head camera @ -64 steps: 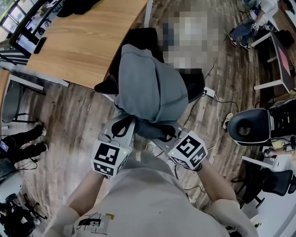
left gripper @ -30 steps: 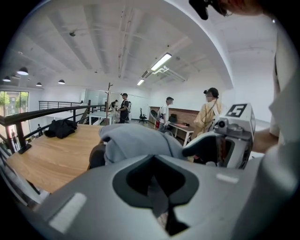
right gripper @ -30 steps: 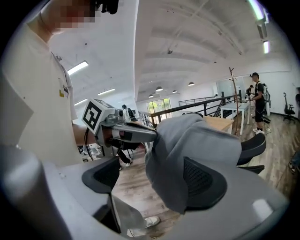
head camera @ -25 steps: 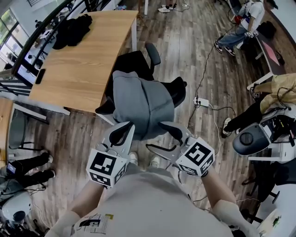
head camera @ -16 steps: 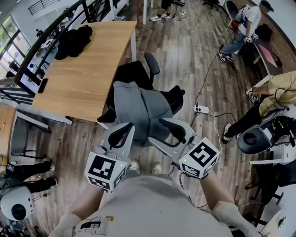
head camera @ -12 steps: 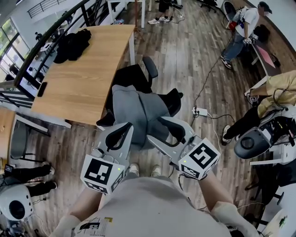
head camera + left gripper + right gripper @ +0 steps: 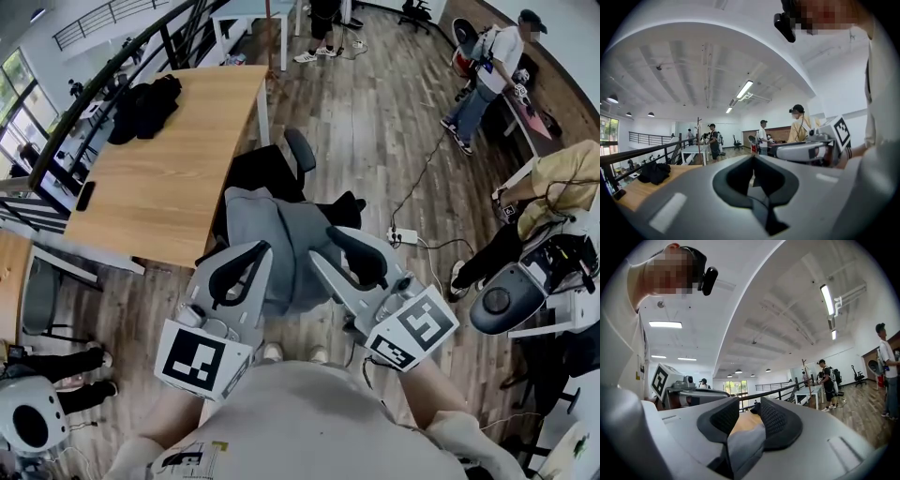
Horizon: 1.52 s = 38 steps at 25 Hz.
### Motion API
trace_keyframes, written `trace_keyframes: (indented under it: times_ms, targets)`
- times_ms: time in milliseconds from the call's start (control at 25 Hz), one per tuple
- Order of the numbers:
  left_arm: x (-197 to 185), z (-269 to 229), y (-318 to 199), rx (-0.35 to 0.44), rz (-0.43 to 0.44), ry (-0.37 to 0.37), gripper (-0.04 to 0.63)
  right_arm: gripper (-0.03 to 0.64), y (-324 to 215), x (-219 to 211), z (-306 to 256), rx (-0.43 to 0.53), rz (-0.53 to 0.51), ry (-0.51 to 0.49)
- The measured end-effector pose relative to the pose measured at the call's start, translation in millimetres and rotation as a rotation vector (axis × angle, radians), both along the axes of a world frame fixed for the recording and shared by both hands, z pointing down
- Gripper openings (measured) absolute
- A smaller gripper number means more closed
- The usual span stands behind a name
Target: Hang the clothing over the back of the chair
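Note:
The grey clothing lies draped over the back of the black office chair, beside the wooden desk. Both grippers are lifted above and in front of it, pointing level, and touch neither. My left gripper has a narrow gap between its pads and holds nothing. My right gripper has its jaws closing with nothing gripped; through the gap only the desk and a grey patch far below show. Each gripper's marker cube appears in the other's view.
The wooden desk carries a black garment and a phone. A power strip and cables lie on the plank floor. At right are seated and standing people and a rounded grey machine. A railing runs behind the desk.
Both grippers have risen and drawn back from the grey clothing, which stays on the chair back. The right jaws have narrowed. The view now takes in more of the room.

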<state>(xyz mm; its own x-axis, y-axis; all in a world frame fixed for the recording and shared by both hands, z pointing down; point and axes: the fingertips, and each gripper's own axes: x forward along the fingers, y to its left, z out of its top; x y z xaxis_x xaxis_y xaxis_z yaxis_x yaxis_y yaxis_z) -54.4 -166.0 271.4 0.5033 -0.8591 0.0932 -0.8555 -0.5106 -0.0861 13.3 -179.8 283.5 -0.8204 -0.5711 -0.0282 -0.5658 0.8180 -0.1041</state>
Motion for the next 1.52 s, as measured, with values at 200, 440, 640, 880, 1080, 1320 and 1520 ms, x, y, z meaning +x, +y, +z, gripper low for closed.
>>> trace_keyframes:
  times_ms: [200, 440, 640, 880, 1080, 1320, 1520]
  targets:
    - [5, -13, 4, 0.03, 0.031, 0.002, 0.003, 0.126, 4, 11, -22, 0.007, 0.033, -0.056]
    - [7, -22, 6, 0.052, 0.046, 0.01, 0.003, 0.051, 9, 19, -39, 0.066, 0.074, -0.063]
    - [8, -16, 8, 0.019, 0.046, 0.016, 0.003, 0.021, 15, 16, -29, 0.066, 0.071, -0.028]
    - [3, 0, 9, 0.023, 0.035, 0.015, 0.003, 0.002, 20, 13, -17, 0.035, 0.07, -0.019]
    - [0, 26, 14, -0.037, 0.025, 0.017, 0.003, 0.0, 26, 13, -9, 0.013, 0.076, -0.015]
    - [-1, 36, 12, -0.065, 0.024, 0.01, 0.003, -0.002, 22, 11, 5, -0.015, 0.079, 0.038]
    - [-4, 32, 15, -0.059, 0.01, 0.014, 0.003, -0.002, 23, 11, 12, -0.019, 0.094, 0.083]
